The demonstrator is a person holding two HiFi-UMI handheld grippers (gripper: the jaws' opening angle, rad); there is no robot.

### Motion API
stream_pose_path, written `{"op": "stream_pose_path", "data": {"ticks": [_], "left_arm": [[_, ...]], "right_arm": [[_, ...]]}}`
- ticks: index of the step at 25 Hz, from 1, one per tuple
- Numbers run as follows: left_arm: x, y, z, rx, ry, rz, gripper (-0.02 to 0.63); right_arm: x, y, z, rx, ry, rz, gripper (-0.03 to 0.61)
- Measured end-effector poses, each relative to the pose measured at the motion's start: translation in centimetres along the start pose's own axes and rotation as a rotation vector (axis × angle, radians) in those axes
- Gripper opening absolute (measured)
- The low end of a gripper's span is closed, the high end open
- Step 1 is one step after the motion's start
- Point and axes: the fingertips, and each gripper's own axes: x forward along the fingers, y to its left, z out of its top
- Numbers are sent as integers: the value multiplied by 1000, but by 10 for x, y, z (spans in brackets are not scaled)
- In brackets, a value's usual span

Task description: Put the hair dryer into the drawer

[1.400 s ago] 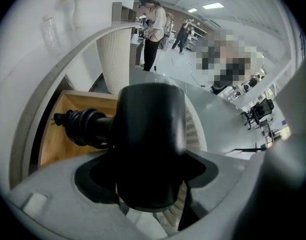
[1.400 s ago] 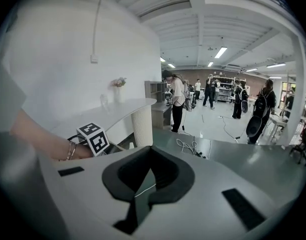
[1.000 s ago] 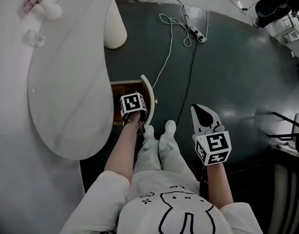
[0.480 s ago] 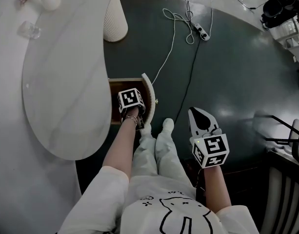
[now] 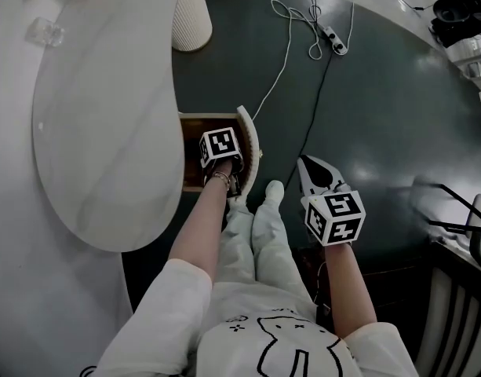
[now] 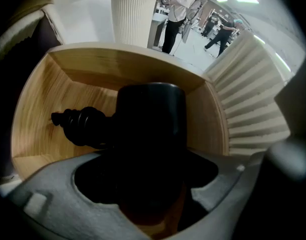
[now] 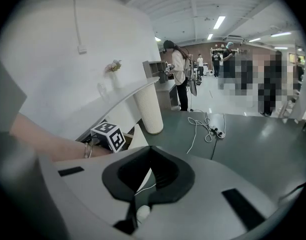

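Observation:
The black hair dryer (image 6: 150, 121) sits between my left gripper's (image 6: 148, 186) grey jaws, which are shut on its thick barrel. Its ribbed cord end (image 6: 75, 126) sticks out to the left, low inside the open wooden drawer (image 6: 118, 66). In the head view the left gripper (image 5: 222, 157) points straight down into the drawer (image 5: 191, 119), under the white table's edge; the dryer is hidden beneath it. The drawer's curved fluted front (image 5: 253, 136) stands to its right. My right gripper (image 5: 312, 171) hangs shut and empty above the dark floor, right of the person's legs.
The white table top (image 5: 107, 116) covers the drawer's left part. A ribbed white pedestal (image 5: 191, 22) stands behind. A white cable (image 5: 279, 69) and a power strip (image 5: 334, 39) lie on the floor. The person's shoes (image 5: 260, 203) are beside the drawer. A chair frame (image 5: 460, 230) is far right.
Both grippers have sunk. The left one went down into the drawer with the hair dryer. The right one came lower and a little toward the legs, still shut.

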Motion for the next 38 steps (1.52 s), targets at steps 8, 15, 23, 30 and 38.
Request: {"op": "stream_pose_path", "data": {"ticks": [8,15,23,30,38], "left_arm": [[12,-3,-11,17,70,-36,345],[25,-2,-20,48,139,-19,345],[15,2,-19,21,120,-10,387],[-8,3,-26,25,121,-28,390],[-34,-3,-25,33,87,-67,390]], "right_arm": [[32,-1,-23,83,79,5,-3],[42,4,-38,80,124,12,-3],[31,7,-36,72,120,15,-3],[17,15,-19,58,97,18,-3],[7,30,7,28,54,30,-3]]}}
